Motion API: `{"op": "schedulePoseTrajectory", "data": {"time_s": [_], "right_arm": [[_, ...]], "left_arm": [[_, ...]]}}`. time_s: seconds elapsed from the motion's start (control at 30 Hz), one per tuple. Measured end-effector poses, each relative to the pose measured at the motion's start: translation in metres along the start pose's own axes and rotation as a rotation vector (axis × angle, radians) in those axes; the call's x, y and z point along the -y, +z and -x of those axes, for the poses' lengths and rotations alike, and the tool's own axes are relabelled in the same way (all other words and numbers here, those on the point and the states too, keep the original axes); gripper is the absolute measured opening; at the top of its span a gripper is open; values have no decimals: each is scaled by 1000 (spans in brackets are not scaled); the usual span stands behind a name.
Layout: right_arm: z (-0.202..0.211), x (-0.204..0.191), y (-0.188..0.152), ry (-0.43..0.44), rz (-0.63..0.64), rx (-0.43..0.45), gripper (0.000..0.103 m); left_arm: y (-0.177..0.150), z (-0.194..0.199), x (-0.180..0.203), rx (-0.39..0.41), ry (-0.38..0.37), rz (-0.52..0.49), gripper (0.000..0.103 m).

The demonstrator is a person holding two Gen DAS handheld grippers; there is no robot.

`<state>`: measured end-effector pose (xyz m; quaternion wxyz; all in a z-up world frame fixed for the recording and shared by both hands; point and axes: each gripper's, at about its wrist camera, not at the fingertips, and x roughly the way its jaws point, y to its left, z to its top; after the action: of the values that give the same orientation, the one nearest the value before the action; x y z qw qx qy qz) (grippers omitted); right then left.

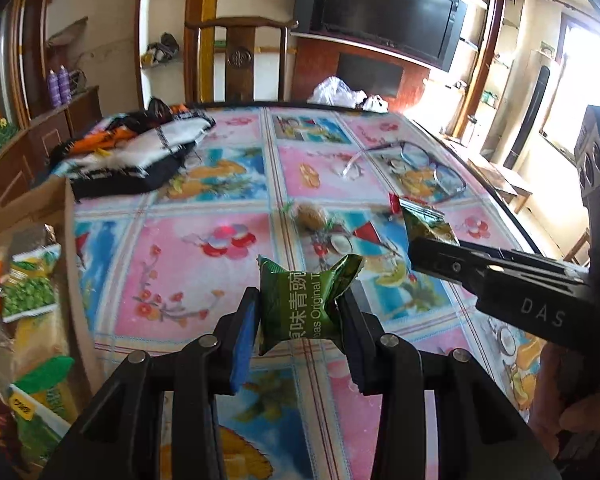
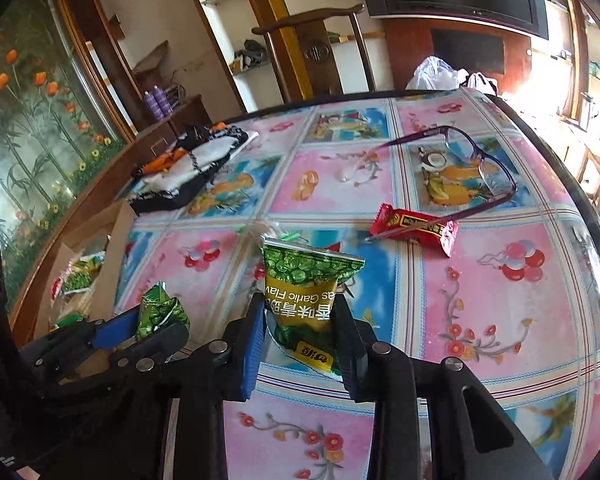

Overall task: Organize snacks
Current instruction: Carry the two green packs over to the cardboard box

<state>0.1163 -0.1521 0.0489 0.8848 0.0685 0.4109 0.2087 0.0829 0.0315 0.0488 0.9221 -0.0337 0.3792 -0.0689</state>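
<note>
Right wrist alone shows the red snack packet (image 2: 414, 229).

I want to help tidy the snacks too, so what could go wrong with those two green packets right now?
The left gripper pinches only the crumpled middle of its green pea packet, so it might slip out before reaching the cardboard box. The right gripper squeezes the garlic pea packet by its sides; the slippery foil could slide. Both grippers are close together and could bump. The eyeglasses lie nearby.
</note>
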Motion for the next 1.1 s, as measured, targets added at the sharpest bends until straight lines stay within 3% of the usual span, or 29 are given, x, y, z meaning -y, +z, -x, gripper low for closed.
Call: {"op": "schedulePoseTrajectory", "data": {"time_s": [0.63, 1.1], "right_arm": [[12, -39, -9, 85, 57, 104, 35], [16, -69, -20, 131, 140, 138, 35]], "left_arm": [[17, 40, -35, 107, -1, 80, 38], [19, 68, -90, 164, 60, 191, 38]]}}
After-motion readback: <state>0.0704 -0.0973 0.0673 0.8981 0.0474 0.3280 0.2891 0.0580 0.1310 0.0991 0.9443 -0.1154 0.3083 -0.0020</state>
